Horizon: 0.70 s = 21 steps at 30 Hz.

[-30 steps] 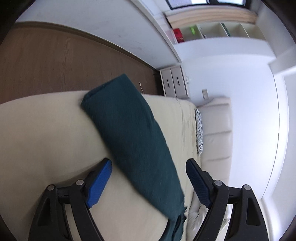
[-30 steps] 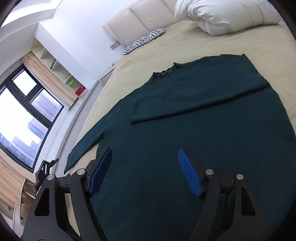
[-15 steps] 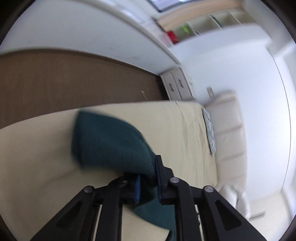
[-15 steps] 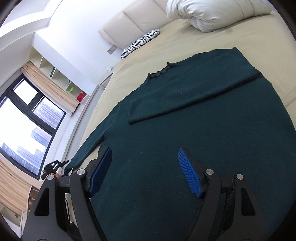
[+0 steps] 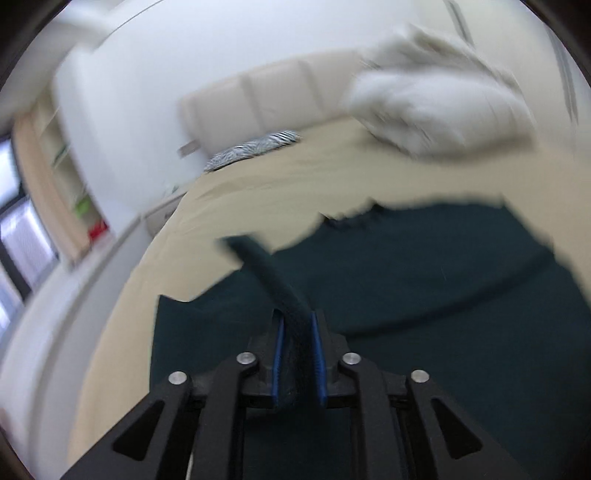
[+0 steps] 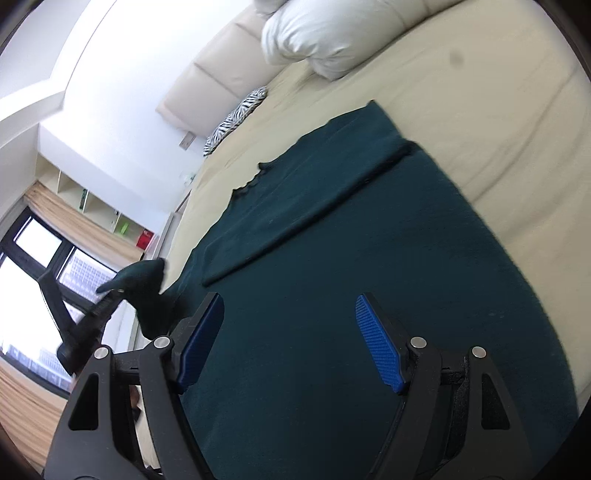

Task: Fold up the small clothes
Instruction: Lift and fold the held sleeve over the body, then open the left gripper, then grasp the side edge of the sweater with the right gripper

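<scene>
Beige sheeting covers the bed (image 6: pixel 480 110), smooth and matte, with a padded cream headboard (image 6: pixel 221 62) at its far end and white walls behind. I see a plump white pillow (image 6: pixel 321 33) toward twelve o'clock in the right wrist view, and a small zebra-striped cushion (image 6: pixel 236 120) tucked against the headboard at about eleven o'clock. Open shelving (image 6: pixel 103 218) and a dark-framed window (image 6: pixel 40 273) sit at nine o'clock.

Spread flat on the bed lies the dark green sweater (image 6: pixel 351 277), a fine, slightly fuzzy knit with a small frilled neckline. One sleeve is already folded across its chest as a long straight band.

My left tool (image 5: pixel 298 354) is clamped on the other sleeve (image 5: pixel 273 280): the blue ribbed pads press either side of a thick rolled strip of knit that arcs up and away toward eleven o'clock. Its jaws are easing apart slightly, yet the cloth sits pinched between them. That view is smeared by motion blur. In the right wrist view the same sleeve hangs lifted off the bed at nine o'clock.

My right tool (image 6: pixel 291 343) hovers over the lower body of the sweater, its jaws standing wide apart with nothing between them.
</scene>
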Tool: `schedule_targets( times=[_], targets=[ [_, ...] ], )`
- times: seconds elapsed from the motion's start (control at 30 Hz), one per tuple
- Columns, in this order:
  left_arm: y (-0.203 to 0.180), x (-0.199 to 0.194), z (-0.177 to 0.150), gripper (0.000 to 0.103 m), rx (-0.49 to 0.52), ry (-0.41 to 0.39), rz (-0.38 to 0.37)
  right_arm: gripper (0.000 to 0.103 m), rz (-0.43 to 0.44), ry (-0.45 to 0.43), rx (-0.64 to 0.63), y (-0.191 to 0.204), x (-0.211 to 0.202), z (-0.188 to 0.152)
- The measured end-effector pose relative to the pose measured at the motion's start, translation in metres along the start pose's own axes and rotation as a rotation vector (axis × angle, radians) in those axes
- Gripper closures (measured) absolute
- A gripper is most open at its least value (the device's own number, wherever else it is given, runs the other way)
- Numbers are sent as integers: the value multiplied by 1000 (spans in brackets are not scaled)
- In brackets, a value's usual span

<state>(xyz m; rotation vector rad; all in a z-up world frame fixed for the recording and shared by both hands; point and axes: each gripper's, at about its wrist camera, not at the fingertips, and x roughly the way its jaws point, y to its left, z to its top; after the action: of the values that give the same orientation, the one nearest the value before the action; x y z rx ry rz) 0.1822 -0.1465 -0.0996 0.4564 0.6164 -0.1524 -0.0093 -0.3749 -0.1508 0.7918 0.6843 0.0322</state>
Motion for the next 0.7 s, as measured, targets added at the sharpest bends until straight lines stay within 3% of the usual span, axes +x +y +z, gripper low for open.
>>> schedule_targets(
  times=[0.13, 0.17, 0.27, 0.33, 0.47, 0.6, 0.7],
  targets=[
    [-40, 15, -29, 54, 115, 69, -28, 30, -19, -4, 13, -16, -4, 1],
    [-42, 15, -33, 54, 116, 82, -28, 30, -23, -2, 16, -19, -4, 1],
    [-28, 8, -44, 39, 53, 97, -58, 30, -30, 10, 26, -24, 2, 3],
    [-12, -2, -50, 23, -7, 96, -73, 30, -27, 27, 32, -21, 10, 4],
    [16, -21, -73, 22, -110, 113, -125, 29, 37, 102, 13, 3, 41, 14],
    [60, -27, -99, 22, -336, 135, -180, 29, 146, 208, -44, 45, 87, 23],
    [92, -20, -113, 22, -497, 153, -214, 30, 125, 297, -58, 67, 131, 22]
  ],
)
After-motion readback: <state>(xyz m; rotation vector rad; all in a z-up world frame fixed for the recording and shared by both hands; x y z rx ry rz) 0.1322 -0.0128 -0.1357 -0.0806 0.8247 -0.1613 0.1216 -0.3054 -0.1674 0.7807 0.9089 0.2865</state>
